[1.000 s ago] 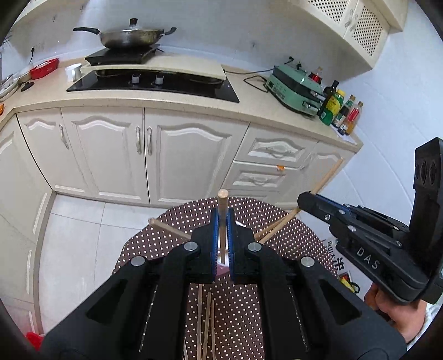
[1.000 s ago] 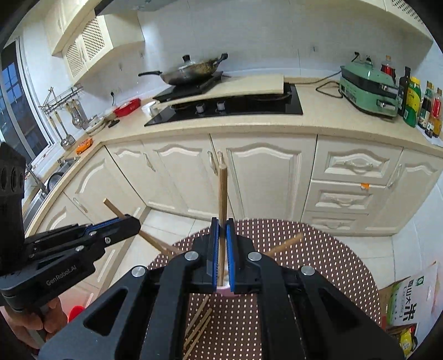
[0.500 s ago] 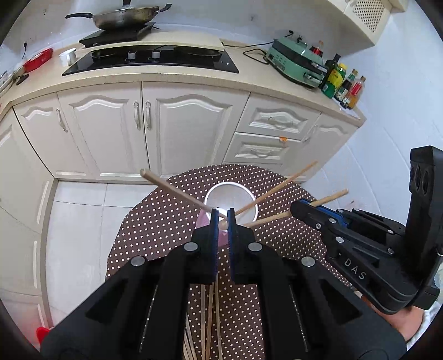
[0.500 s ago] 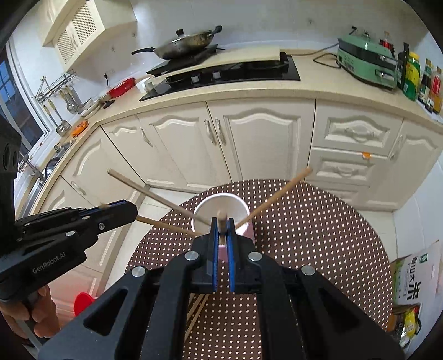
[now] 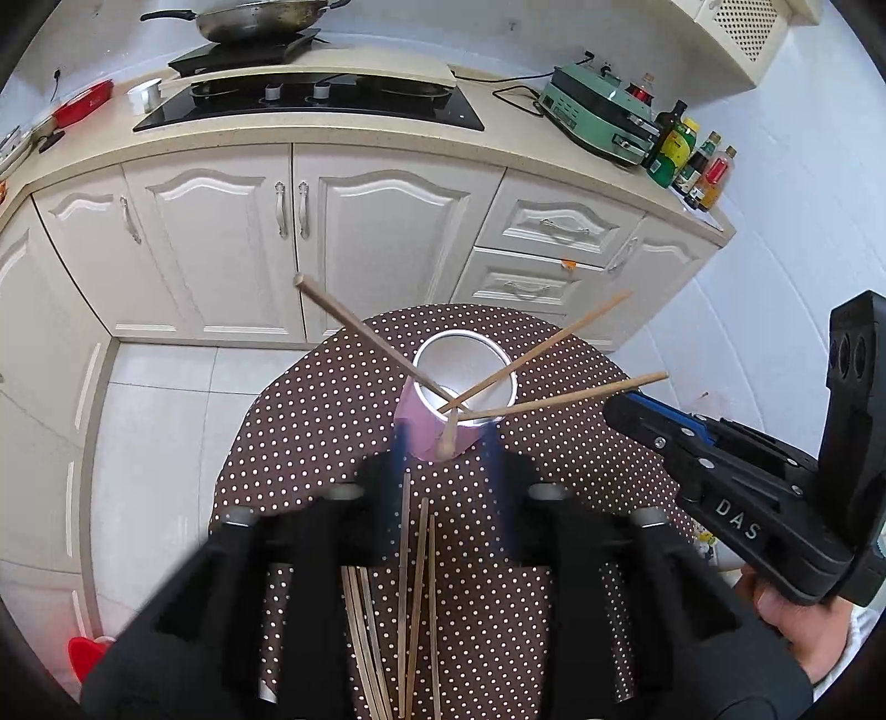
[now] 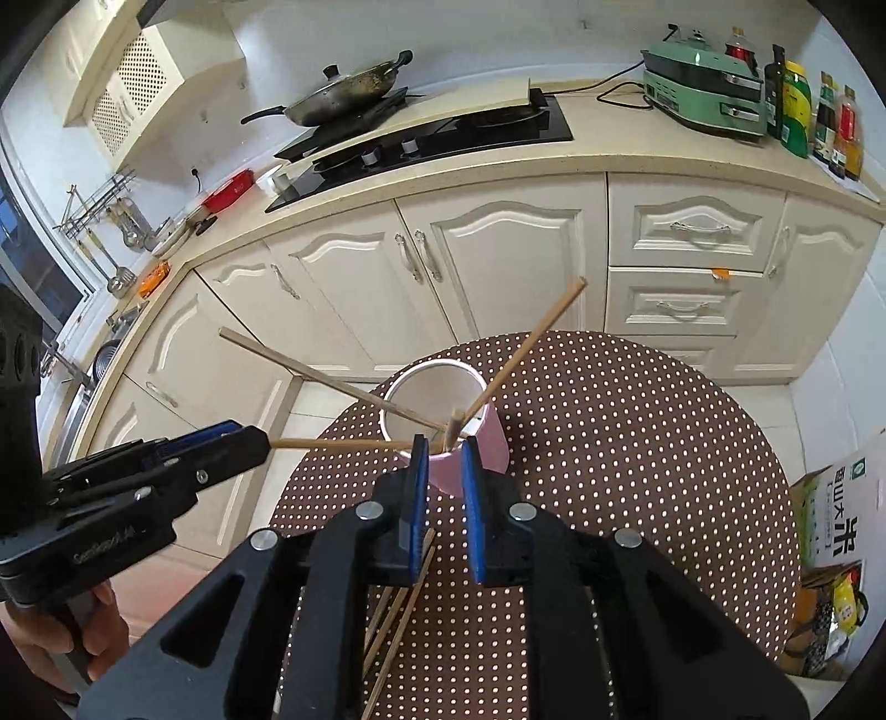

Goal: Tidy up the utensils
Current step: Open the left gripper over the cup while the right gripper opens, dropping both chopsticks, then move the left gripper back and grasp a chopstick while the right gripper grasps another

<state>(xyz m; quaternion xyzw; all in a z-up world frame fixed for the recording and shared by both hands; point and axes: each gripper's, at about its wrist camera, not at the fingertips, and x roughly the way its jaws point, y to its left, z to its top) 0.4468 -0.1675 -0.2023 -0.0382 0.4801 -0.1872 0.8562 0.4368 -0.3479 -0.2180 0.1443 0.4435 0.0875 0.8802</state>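
A pink cup (image 5: pixel 426 432) with a white inside stands on the round dotted table (image 5: pixel 310 421). Several wooden chopsticks (image 5: pixel 365 332) lean in it, fanned out. The cup (image 6: pixel 487 443) and its chopsticks (image 6: pixel 526 343) also show in the right wrist view. My left gripper (image 5: pixel 446 443) is open just above the cup's near rim, blurred by motion. My right gripper (image 6: pixel 443 448) is open over the cup's near rim, with a chopstick end between its jaws. More loose chopsticks (image 5: pixel 412 603) lie on the table below the left gripper; they also show below the right gripper (image 6: pixel 398 603).
White kitchen cabinets (image 5: pixel 310 221) and a counter with a hob (image 5: pixel 310 102), a pan (image 5: pixel 260 16), a green appliance (image 5: pixel 603 119) and bottles (image 5: pixel 692 160) stand behind the table. A printed box (image 6: pixel 841 531) sits on the floor at the right.
Both grippers lowered their chopsticks into the cup and opened. The chopsticks they held now lean in the cup. Both cameras have tilted down toward the table.
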